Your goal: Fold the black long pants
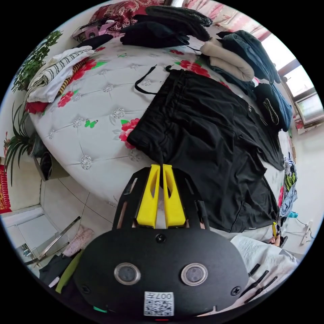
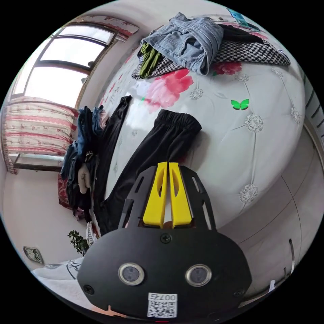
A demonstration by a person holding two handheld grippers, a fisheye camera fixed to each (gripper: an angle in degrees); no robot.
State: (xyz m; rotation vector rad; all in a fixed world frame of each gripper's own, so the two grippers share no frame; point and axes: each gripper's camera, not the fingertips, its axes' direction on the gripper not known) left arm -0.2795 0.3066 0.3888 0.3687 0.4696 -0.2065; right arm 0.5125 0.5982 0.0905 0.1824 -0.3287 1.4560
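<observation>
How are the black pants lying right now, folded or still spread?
Spread, not folded: the black pants lie flat across the bed, waistband and both legs laid out. Both grippers pinch their near edge.

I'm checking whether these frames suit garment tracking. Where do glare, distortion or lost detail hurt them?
Right gripper view: the window is blown out white, and the bed cover shows a soft sheen beside it. Left gripper view: even daylight, but the black pants hold few visible folds. Both views: fisheye bending curves the bed's edges; focus looks sharp.
</observation>
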